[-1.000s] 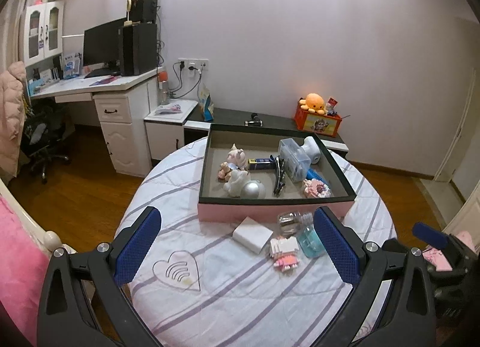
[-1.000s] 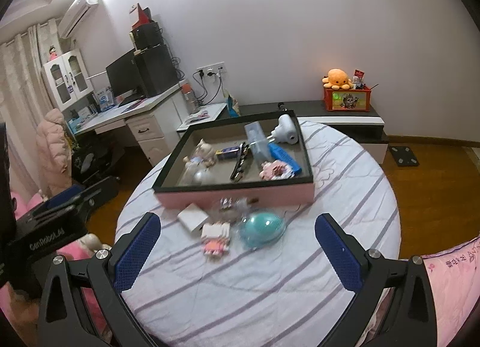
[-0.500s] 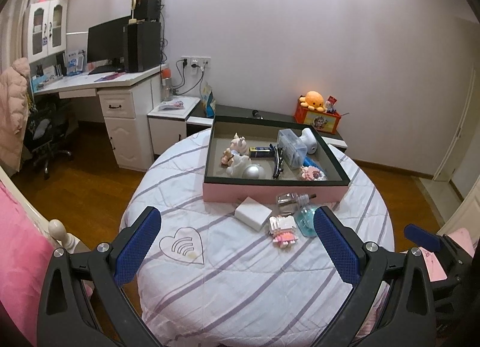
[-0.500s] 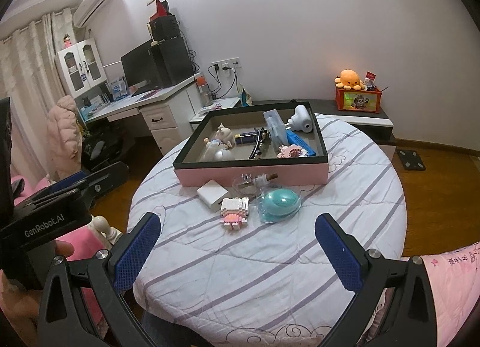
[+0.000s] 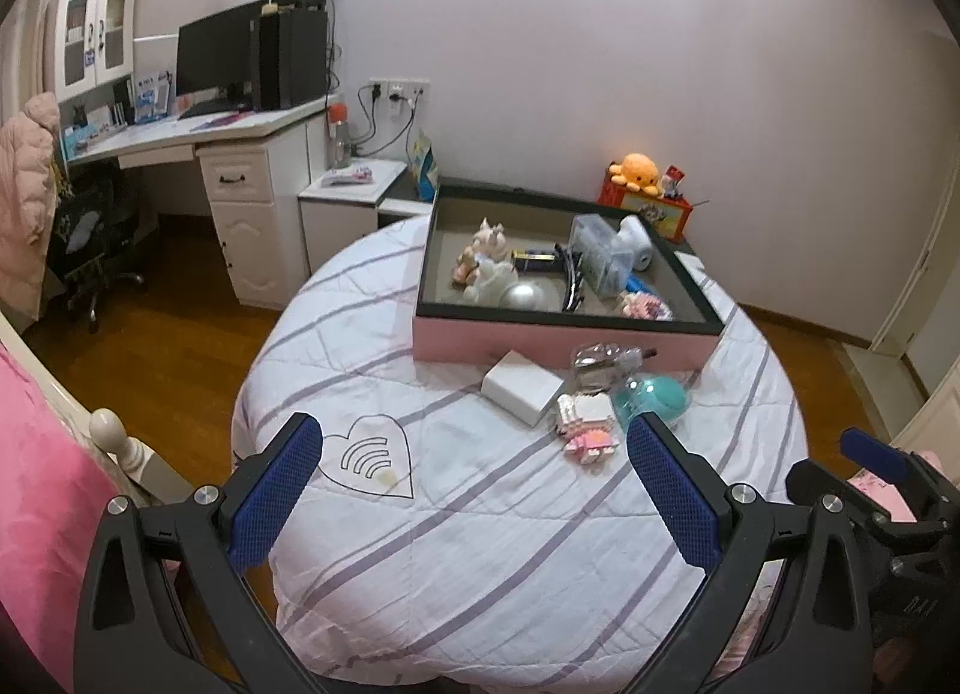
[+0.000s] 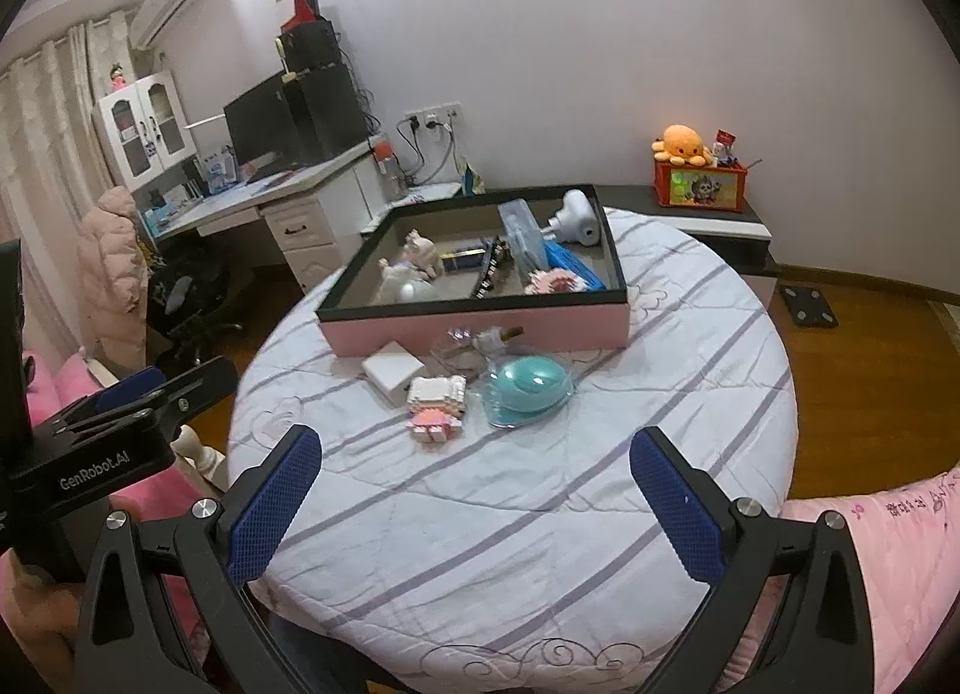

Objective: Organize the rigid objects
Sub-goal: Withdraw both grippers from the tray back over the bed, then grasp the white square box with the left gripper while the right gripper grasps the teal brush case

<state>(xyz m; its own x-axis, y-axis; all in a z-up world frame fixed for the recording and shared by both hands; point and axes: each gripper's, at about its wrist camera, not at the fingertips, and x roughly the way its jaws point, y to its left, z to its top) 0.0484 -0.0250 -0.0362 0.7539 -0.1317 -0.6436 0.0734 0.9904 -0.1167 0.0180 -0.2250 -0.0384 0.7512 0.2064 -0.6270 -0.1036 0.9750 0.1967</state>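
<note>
A pink box with a dark rim [image 5: 564, 343] [image 6: 474, 328] stands on the far half of a round table and holds several small items. In front of it lie a white block [image 5: 521, 386] [image 6: 393, 371], a pink-and-white brick figure [image 5: 588, 430] [image 6: 436, 407], a clear glass bottle [image 5: 606, 361] [image 6: 474, 341] and a teal rounded gadget [image 5: 654, 397] [image 6: 531, 388]. My left gripper [image 5: 474, 490] hangs open over the near table edge with nothing between its fingers. My right gripper [image 6: 477, 499] is open too, equally far back from the objects.
The table wears a white cloth with purple stripes [image 5: 480, 544] [image 6: 540, 514] and a heart outline [image 5: 369, 457]. A white desk with a monitor [image 5: 216, 63] stands far left. Pink bedding [image 5: 36, 490] [image 6: 888, 568] flanks the table. A wood floor surrounds it.
Both grippers have drawn back and upward from the table, so the box and loose items look smaller and farther away. Nothing on the table has moved. Both stay open.
</note>
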